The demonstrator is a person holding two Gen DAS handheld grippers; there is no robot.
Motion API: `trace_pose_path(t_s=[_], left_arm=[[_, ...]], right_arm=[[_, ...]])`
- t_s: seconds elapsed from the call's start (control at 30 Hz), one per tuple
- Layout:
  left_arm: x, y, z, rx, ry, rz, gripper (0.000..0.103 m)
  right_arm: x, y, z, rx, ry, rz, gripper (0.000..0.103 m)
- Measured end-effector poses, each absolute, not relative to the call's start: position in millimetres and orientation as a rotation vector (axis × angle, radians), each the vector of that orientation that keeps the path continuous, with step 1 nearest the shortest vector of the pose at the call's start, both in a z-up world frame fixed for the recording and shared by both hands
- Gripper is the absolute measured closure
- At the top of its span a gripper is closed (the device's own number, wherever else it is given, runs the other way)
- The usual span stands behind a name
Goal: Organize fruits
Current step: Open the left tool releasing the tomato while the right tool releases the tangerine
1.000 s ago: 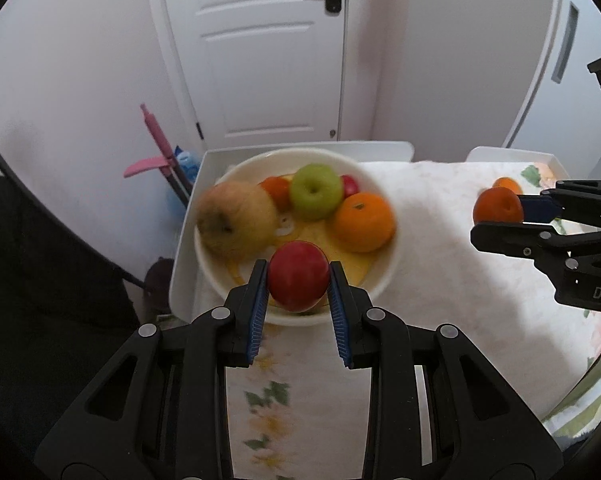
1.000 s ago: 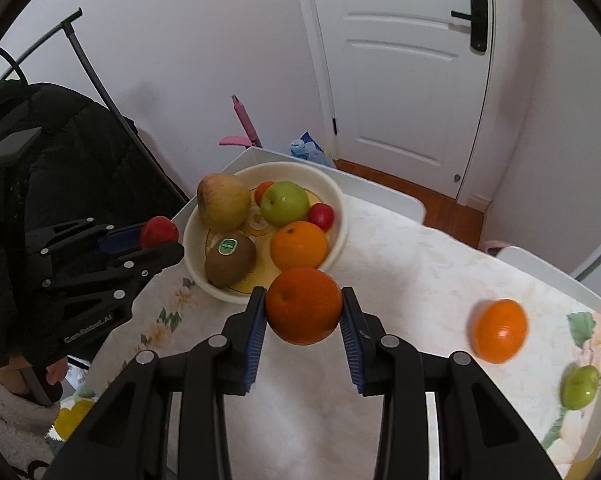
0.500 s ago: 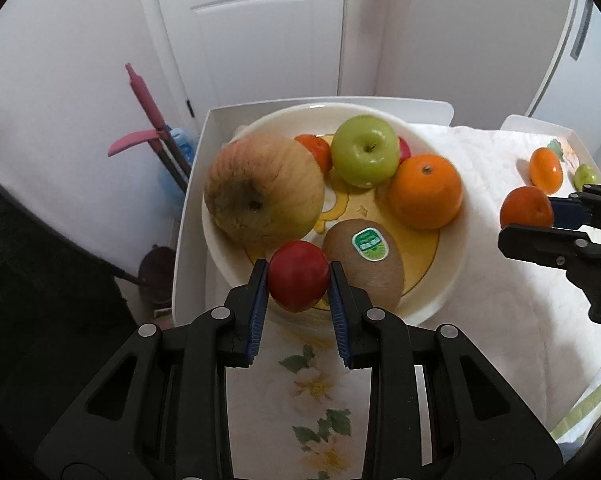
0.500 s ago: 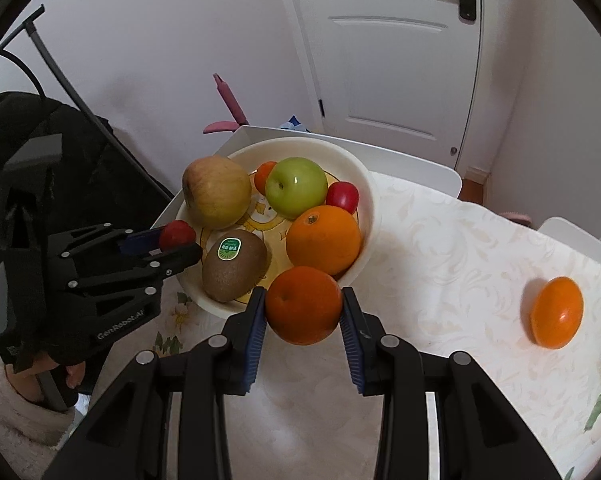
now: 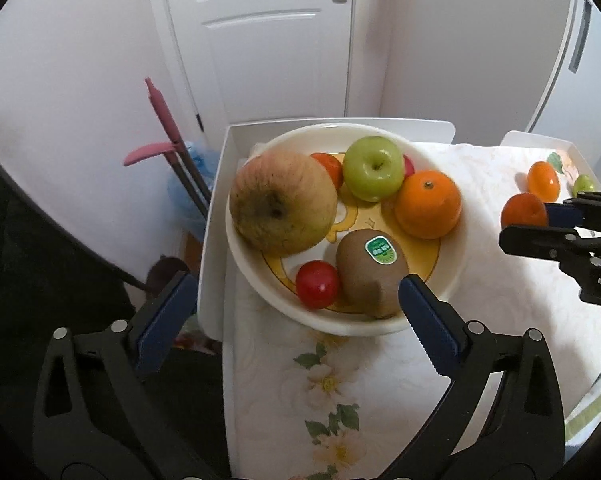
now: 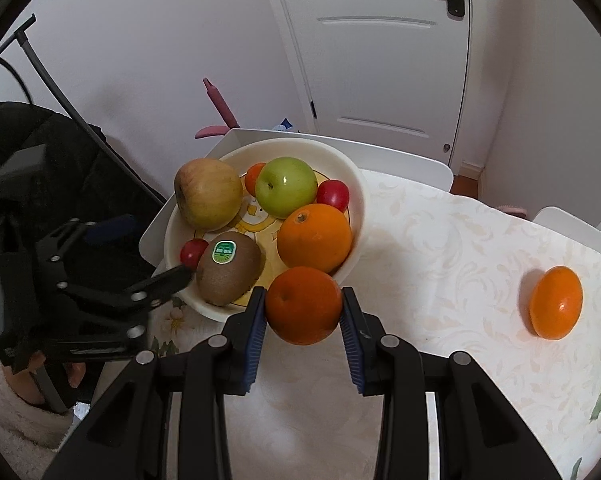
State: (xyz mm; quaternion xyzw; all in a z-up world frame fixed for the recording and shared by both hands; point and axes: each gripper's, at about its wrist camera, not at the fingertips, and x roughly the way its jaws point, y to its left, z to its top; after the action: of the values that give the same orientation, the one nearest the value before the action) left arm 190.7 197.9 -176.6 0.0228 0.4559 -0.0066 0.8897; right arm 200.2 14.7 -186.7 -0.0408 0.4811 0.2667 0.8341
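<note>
A cream bowl point(image 5: 452, 276) point(image 6: 358, 200) on the table holds a large yellowish apple point(image 5: 282, 200), a green apple point(image 5: 374, 168), an orange point(image 5: 428, 204), a kiwi point(image 5: 370, 272) and a small red fruit point(image 5: 317, 284) point(image 6: 193, 251) beside the kiwi. My left gripper point(image 5: 292, 304) is open wide and empty at the bowl's near rim, just behind the small red fruit. My right gripper point(image 6: 303, 312) is shut on an orange point(image 6: 303, 304) point(image 5: 523, 210), held just outside the bowl's right side.
Another orange point(image 6: 555, 302) point(image 5: 543, 181) and a small green fruit point(image 5: 584, 185) lie on the tablecloth to the right. A second small red fruit point(image 6: 332, 195) and a small orange fruit point(image 6: 253, 176) sit at the bowl's back. A pink-handled tool point(image 5: 168, 128) leans left of the table.
My left gripper opened and let the small red fruit go; it now lies in the bowl beside the kiwi. My right gripper moved closer to the bowl with its orange.
</note>
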Motion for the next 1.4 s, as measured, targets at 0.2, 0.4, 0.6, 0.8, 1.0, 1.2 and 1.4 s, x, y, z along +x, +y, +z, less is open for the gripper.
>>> trace_pose_path(t_s=[0.2, 0.4, 0.6, 0.8, 1.0, 1.2, 1.4], left_arm=[[181, 195, -163, 0.049, 0.933, -0.014, 0.0], [168, 193, -152, 0.022, 0.92, -0.018, 0.0], [154, 193, -149, 0.012, 0.919, -0.024, 0.0], [144, 195, -157, 0.01, 0.929, -0.02, 0.0], [140, 199, -162, 0.004, 0.94, -0.018, 0.0], [135, 201, -159, 0.004, 0.931, -0.014, 0.0], [132, 199, -152, 0.011, 0.925, -0.013, 0.0]], right_arm=[[200, 14, -177, -0.111, 1.016, 0.585, 0.07], [200, 22, -175, -0.147, 1.015, 0.625, 0.07], [202, 41, -186, -0.167, 1.025, 0.685, 0.07], [207, 56, -206, -0.177, 1.034, 0.714, 0.07], [209, 61, -210, -0.179, 1.018, 0.71, 0.07], [207, 60, -206, -0.137, 0.998, 0.695, 0.022], [203, 55, -198, -0.14, 0.982, 0.662, 0.006]])
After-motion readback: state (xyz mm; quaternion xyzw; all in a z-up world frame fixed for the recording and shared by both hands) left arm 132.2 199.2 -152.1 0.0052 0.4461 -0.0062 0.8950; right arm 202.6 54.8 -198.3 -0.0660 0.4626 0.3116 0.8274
